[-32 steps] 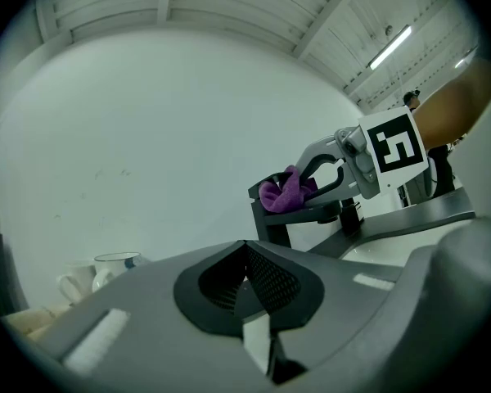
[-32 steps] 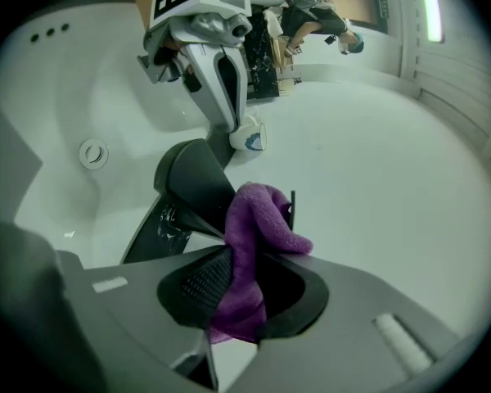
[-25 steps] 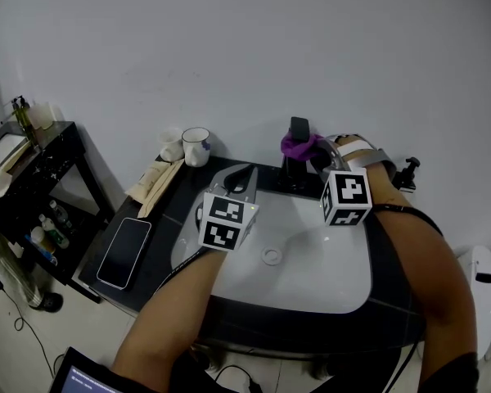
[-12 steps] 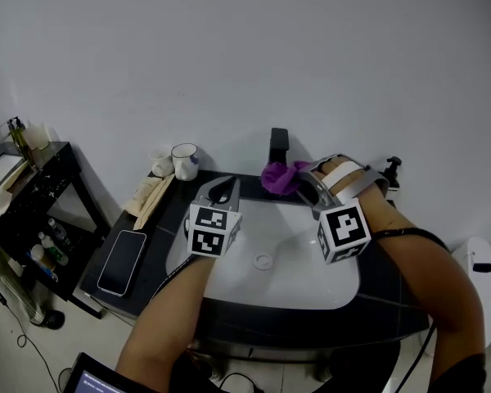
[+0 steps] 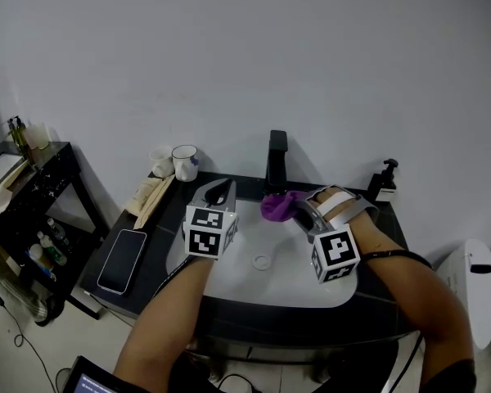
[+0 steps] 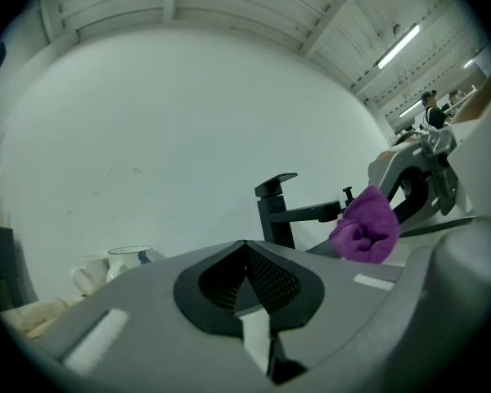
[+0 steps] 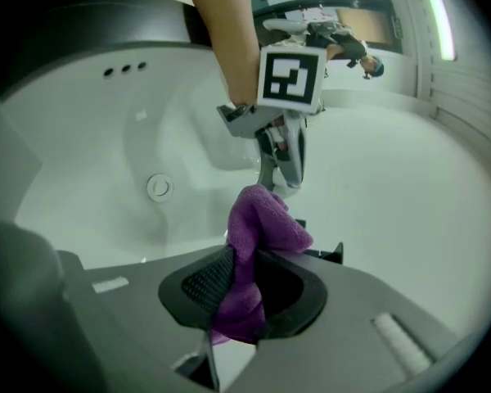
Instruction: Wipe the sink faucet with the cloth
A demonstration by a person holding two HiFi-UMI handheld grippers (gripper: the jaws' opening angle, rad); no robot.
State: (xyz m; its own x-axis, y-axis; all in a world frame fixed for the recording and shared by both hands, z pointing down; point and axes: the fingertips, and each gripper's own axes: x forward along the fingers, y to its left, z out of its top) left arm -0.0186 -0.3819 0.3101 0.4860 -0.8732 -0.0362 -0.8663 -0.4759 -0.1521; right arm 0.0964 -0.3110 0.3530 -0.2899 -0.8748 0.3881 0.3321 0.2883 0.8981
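One phone (image 5: pixel 123 256) lies on the dark bench (image 5: pixel 159 223), and two mugs stand behind it: a plain mug (image 5: pixel 161 162) and a patterned mug (image 5: pixel 185 162). My left claw (image 5: pixel 219 188), pressed together on nothing, hovers at the back left rim of the white sink (image 5: pixel 303 283). One black faucet (image 5: pixel 276 158) stands upright, its spout reaching over the basin. My right claw (image 5: pixel 299 211) pinches the one purple cloth (image 5: pixel 276 205). The cloth is bunched, its length running out along the claw, just before the faucet's foot. One soap pump (image 5: pixel 385 182) stands far right.
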